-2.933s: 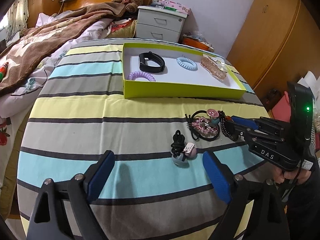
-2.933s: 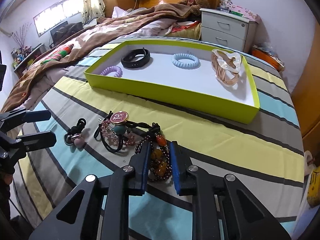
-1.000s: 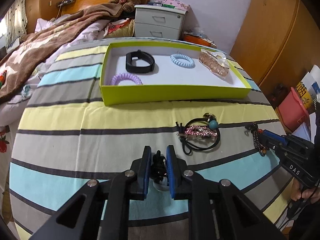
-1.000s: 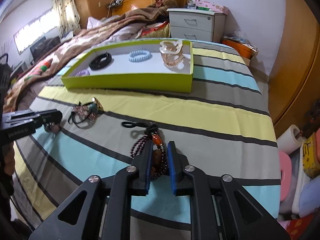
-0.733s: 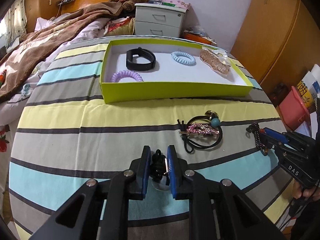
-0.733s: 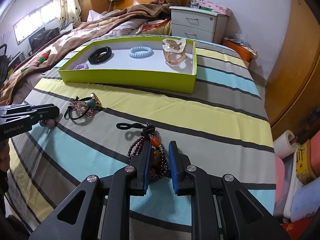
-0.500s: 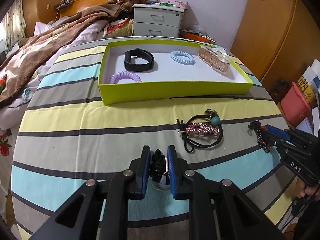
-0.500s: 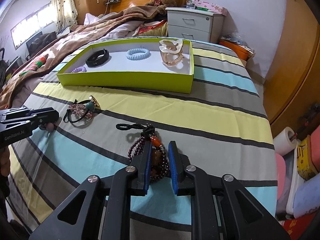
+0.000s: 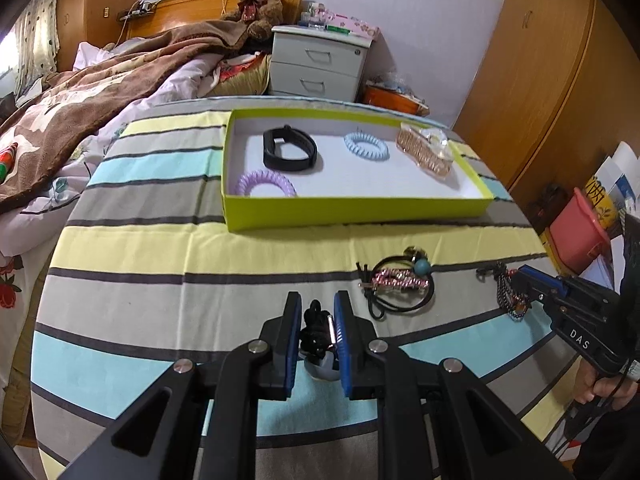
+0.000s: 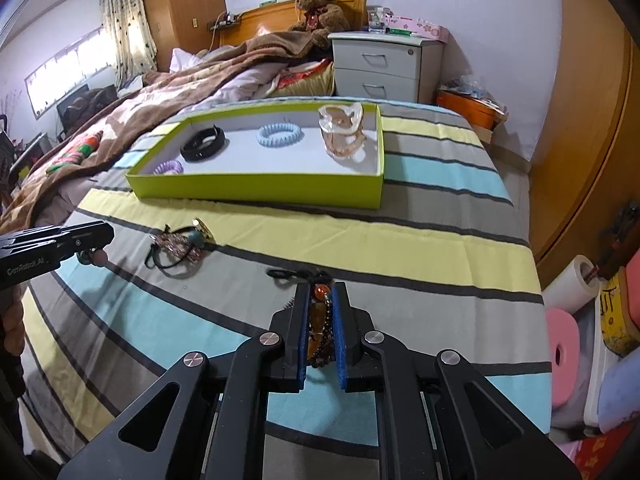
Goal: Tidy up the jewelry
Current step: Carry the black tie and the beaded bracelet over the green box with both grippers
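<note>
Left claw has its blue pads pinched on a black hair tie with a pale charm, low over the striped tabletop. Right claw has its 2 pads pressed onto a dark beaded bracelet with amber stones; its jaws have just been closing, and the beads sit squeezed between them, with a black loop of cord trailing out ahead onto the cloth. In the left wrist view the same right claw enters from the right edge, the beads hanging at its tip, and a hand grips its handle.

Between the 2 claws lies a black elastic hair tie with a pink sparkly clip and a teal bead, flat on the cloth and apart from both.

Farther back stands a shallow lime-green box with a white floor. It holds 4 things: a purple spiral hair tie near the front left corner, a black band behind it, a light blue spiral hair tie in the middle, and a clear peach hair claw clip at the right end. All 4 lie apart from one another.

Beyond the tabletop is a bed with a brown blanket, a teddy bear against the wooden headboard, and a grey 2-drawer nightstand.
</note>
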Demonstrator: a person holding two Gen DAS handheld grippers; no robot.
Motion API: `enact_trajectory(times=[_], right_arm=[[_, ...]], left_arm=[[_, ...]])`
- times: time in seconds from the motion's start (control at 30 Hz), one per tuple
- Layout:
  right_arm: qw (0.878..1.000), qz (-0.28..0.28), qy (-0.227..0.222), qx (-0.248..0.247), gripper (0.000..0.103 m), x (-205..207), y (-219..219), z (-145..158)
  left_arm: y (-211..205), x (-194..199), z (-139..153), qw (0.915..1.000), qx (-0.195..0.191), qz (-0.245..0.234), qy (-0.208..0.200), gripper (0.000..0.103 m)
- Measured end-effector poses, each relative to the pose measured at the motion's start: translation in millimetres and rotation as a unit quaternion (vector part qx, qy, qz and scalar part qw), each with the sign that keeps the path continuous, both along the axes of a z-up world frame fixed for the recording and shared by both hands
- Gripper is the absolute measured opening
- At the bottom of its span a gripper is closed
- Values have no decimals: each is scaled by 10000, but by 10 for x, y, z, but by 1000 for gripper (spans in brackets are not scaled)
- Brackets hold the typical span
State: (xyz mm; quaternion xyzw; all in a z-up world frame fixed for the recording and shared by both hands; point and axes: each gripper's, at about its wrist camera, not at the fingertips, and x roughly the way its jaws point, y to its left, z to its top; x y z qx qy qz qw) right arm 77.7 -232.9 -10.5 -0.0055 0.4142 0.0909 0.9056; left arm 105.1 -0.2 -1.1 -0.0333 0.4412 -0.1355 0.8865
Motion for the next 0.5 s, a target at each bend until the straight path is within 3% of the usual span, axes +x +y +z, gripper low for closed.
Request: enact_trajectory(times=[0.5], right_arm=[[9995,22,-316,13,8,-40,43,246]], left_arm=[[-15,19,254,9991,200,37,-367,17]])
